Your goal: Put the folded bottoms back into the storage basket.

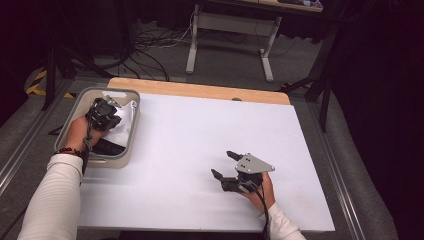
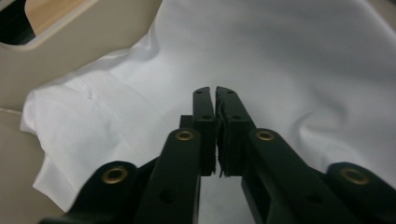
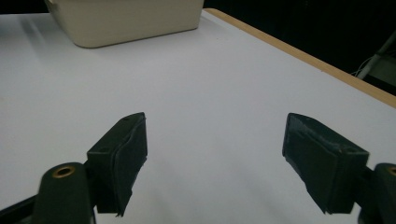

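L gripper (image 1: 107, 113) – jaws together over white cloth (image 2: 289, 60) in bin (image 1: 131, 131) | R gripper (image 1: 224, 164) – jaws apart, nothing between

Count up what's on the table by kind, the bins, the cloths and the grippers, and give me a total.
Bins: 1, the grey bin at the table's left.
White cloths: 1, the white cloth inside the bin.
Dark cloths: 1, a dark cloth in the bin's near end.
Grippers: 2, the left gripper shut in the bin, the right gripper open over the table.
Total: 5
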`<state>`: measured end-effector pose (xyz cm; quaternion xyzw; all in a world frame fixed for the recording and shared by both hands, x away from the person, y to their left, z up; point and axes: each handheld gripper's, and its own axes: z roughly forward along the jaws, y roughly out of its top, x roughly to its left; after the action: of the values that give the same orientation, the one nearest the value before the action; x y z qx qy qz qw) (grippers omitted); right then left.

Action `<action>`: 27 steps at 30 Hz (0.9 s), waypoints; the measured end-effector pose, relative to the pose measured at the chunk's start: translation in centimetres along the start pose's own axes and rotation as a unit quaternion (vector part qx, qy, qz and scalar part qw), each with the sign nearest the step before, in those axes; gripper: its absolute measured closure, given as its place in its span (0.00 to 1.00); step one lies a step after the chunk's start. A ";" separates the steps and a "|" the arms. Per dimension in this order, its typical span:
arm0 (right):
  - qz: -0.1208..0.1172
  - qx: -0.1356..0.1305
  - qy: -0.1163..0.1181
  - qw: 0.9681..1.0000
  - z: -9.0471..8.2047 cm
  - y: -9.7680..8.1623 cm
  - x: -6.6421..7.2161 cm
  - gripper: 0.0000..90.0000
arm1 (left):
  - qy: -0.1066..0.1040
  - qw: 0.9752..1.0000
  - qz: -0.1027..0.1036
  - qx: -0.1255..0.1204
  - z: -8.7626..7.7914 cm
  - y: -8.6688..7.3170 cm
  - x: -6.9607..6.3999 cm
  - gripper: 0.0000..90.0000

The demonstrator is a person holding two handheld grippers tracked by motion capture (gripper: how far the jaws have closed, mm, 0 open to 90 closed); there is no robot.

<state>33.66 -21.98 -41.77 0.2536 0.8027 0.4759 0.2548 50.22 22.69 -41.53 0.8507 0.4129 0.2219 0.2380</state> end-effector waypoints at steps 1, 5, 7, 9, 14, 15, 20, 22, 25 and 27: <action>0.004 -0.002 -0.002 1.000 -0.1 -0.1 -0.2 0.24 | 0.006 1.000 0.002 -0.004 -0.2 0.0 0.0 0.95; 0.008 -0.005 -0.015 1.000 -0.9 -0.3 -0.7 0.22 | 0.020 0.999 0.007 -0.024 -1.0 0.2 -0.1 0.92; 0.010 -0.004 -0.022 1.000 -1.2 -0.6 -0.9 0.23 | 0.033 0.999 0.009 -0.037 -1.5 0.3 -0.2 0.92; 0.016 -0.005 -0.021 1.000 -1.5 -0.8 -1.2 0.23 | 0.034 0.998 0.010 -0.053 -2.1 0.3 -0.3 0.92; 0.020 -0.008 -0.027 0.999 -2.3 -1.1 -1.6 0.20 | 0.040 0.995 0.010 -0.089 -3.6 0.5 -0.7 0.88; 0.021 -0.011 -0.028 0.999 -2.5 -1.1 -1.7 0.20 | 0.037 0.995 0.013 -0.091 -3.8 0.5 -0.9 0.88; 0.020 -0.019 -0.036 0.999 -3.1 -1.1 -1.7 0.20 | 0.043 0.992 0.011 -0.114 -4.8 0.7 -1.6 0.82; 0.019 -0.016 -0.039 0.999 -3.3 -1.3 -1.7 0.18 | 0.037 0.992 0.013 -0.122 -5.1 0.7 -1.8 0.81; 0.016 -0.017 -0.046 0.999 -3.7 -1.5 -1.9 0.18 | 0.022 0.991 0.024 -0.133 -5.4 0.7 -2.1 0.75; 0.021 -0.020 -0.045 0.999 -4.0 -1.7 -2.0 0.18 | 0.032 0.990 0.031 -0.136 -5.6 0.7 -2.5 0.71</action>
<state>32.25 -26.52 -41.29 0.2863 0.7754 0.4848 0.2858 46.04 21.53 -37.17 0.8155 0.3595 0.3102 0.3309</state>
